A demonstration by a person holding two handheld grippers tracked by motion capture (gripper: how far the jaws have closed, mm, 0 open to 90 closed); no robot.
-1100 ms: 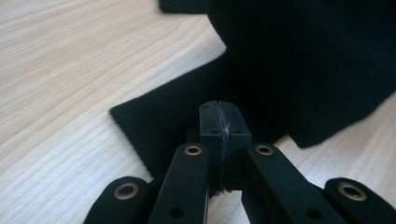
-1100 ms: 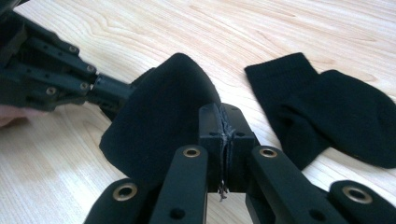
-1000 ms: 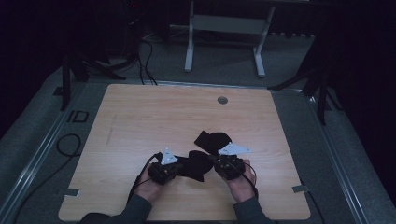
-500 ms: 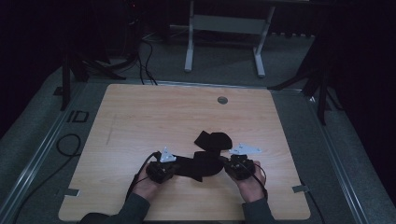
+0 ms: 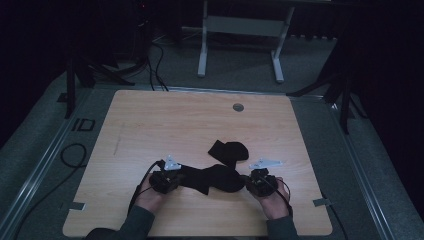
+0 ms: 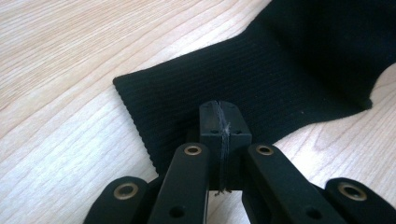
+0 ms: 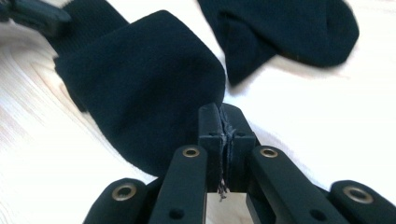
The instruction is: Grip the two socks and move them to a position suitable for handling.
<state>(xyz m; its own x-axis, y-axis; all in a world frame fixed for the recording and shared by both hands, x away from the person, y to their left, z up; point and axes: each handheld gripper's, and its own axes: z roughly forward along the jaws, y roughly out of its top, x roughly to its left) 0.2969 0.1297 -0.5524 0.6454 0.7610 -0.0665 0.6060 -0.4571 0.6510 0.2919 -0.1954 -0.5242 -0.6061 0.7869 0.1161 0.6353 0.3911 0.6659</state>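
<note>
A: At the near edge of a wooden table [image 5: 150, 120], a person stretches a black sock [image 5: 210, 179] flat between 2 hand-held grippers. The left gripper [image 5: 172, 181] has its jaws pressed together on the ribbed cuff [image 6: 187, 98]; the right gripper [image 5: 251, 183] is clamped the same way on the toe [image 7: 154, 84].

B: And where does the sock lie?

A: Just in front of the person, running from 9 o'clock to 3 o'clock between the hands. A second sock [image 5: 229, 151] sits folded just past it at 12 o'clock, close beside it but seemingly not touching.

B: Which step is this?

A: It looks like the straightening stage: the sock is pulled lengthwise, both ends pinched, apparently resting on the wood.

B: What does the next move need?

A: Probably even tension from both hands, then laying it smooth before letting go. If the pair is to be matched, it would need carrying toward 12 o'clock, onto its partner, with neither grip slackening early.
</note>
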